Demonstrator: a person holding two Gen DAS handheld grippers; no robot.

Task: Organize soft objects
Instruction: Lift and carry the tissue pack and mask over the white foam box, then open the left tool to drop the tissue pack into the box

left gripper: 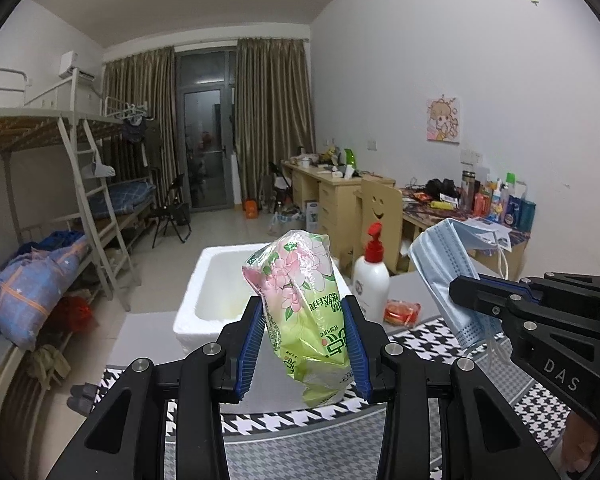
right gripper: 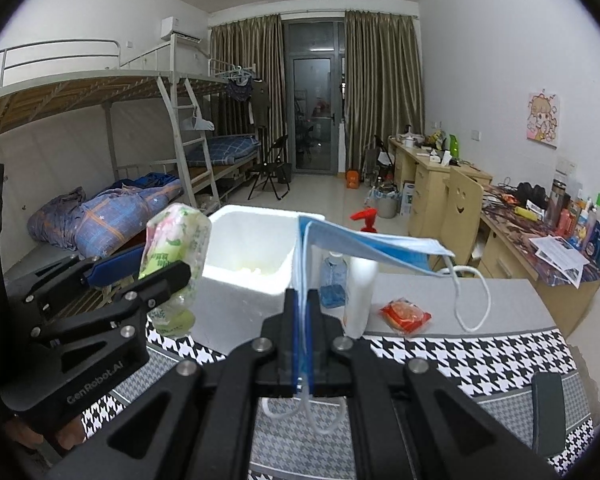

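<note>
Your left gripper [left gripper: 306, 344] squeezes the tissue pack [left gripper: 306, 312] and your right gripper [right gripper: 302, 320] pinches the blue mask [right gripper: 364, 246], so carry both gently ahead over the white box [right gripper: 256, 240] before letting go.

"DAS" is printed in grey on the black body of the right gripper [left gripper: 466, 286]. "GenRobot.AI" runs along the body of the left gripper [right gripper: 140, 268]. The green tissue pack [left gripper: 304, 312] carries Chinese print and a partly legible Latin word, too distorted to read.
</note>
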